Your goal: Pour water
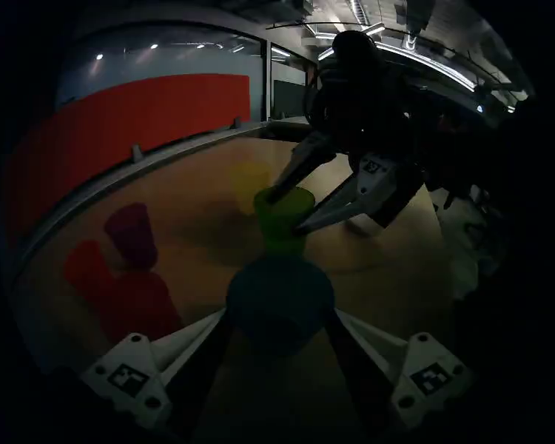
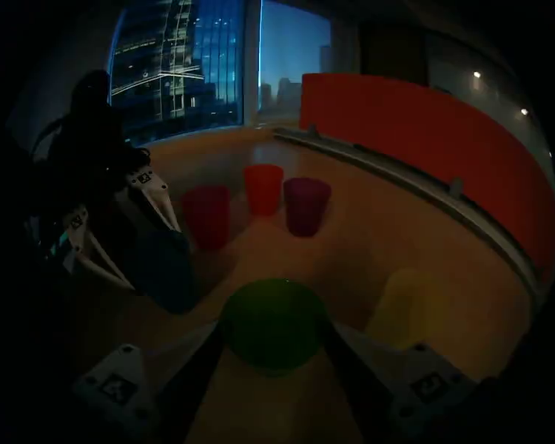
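Standing upright, a dark blue plastic cup (image 1: 280, 292) is pinched between the two pale fingers of the left gripper (image 1: 280, 317), one finger pressed to each side of its wall. Whether it rests on the wooden tabletop (image 1: 203, 207) or is lifted clear of it cannot be told. Straight ahead along the fingers' line, and just beyond it, a green plastic cup (image 1: 283, 209) is clamped in the same way by the right gripper (image 1: 283, 213), whose fingers are closed on its two sides. In the right gripper view the blue cup is seen off to the left of the green one and a little farther away, so the two cups are near each other but apart, mouths upward, long axes close to vertical. Whether water lies in either cup cannot be made out in the dim light. The coming move is judged to turn on this facing arrangement: one rim has to be brought over the other's mouth and tipped toward it. Neither cup is tilted yet, and which is meant to pour cannot be told. A yellow plastic cup (image 2: 407, 307) is stood just beside the green one, while a red plastic cup (image 2: 207, 214), an orange-red plastic cup (image 2: 263, 189) and a purple plastic cup (image 2: 306, 206) are grouped farther off. A long red wall panel (image 2: 425, 126) is set behind the table's edge.
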